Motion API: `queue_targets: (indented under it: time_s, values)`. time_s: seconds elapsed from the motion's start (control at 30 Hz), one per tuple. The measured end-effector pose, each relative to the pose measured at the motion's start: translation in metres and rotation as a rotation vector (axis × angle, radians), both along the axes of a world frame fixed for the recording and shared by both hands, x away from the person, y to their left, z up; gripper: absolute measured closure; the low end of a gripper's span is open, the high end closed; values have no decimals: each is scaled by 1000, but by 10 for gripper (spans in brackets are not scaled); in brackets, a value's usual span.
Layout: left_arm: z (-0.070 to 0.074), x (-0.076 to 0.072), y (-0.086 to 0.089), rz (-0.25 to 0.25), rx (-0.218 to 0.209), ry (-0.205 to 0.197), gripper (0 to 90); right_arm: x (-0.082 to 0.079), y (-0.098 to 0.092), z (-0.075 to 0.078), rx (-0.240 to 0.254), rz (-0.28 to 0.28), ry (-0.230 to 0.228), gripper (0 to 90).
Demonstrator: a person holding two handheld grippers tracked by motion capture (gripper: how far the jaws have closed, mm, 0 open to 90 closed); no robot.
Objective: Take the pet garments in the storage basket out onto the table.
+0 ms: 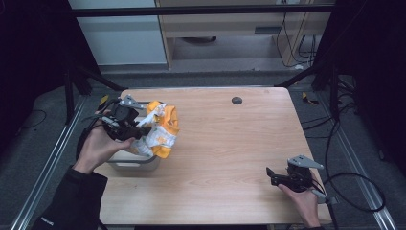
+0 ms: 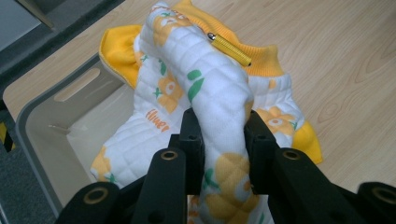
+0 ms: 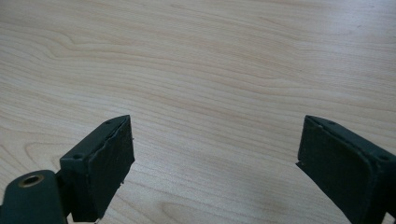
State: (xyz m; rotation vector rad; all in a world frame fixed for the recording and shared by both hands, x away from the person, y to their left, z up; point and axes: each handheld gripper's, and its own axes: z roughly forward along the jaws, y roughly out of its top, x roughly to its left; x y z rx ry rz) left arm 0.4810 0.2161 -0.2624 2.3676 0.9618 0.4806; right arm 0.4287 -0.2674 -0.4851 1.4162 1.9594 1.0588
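Quilted flower garment (image 2: 219,93) pinched between left gripper (image 2: 223,135) jaws, draped over grey bin (image 2: 42,116) rim, right gripper (image 3: 215,158) spread wide over bare table (image 3: 210,56).

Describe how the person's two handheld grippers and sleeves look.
Both the left gripper and the right gripper are black, each topped by a grey three-cornered plate, with black cables trailing off. The jaws are blocky black bars with brass-ringed holes near the base. The person wears dark long sleeves.

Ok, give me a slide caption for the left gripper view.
Left gripper pinches a quilted flower-print garment above an open beige bin.
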Motion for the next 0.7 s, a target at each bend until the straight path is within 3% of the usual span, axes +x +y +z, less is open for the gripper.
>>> queue_targets:
  time_s: [0.7]
  values:
    - [-15, 1, -44, -103, 18, 25, 728, 0, -1, 1, 3, -6, -12, 101]
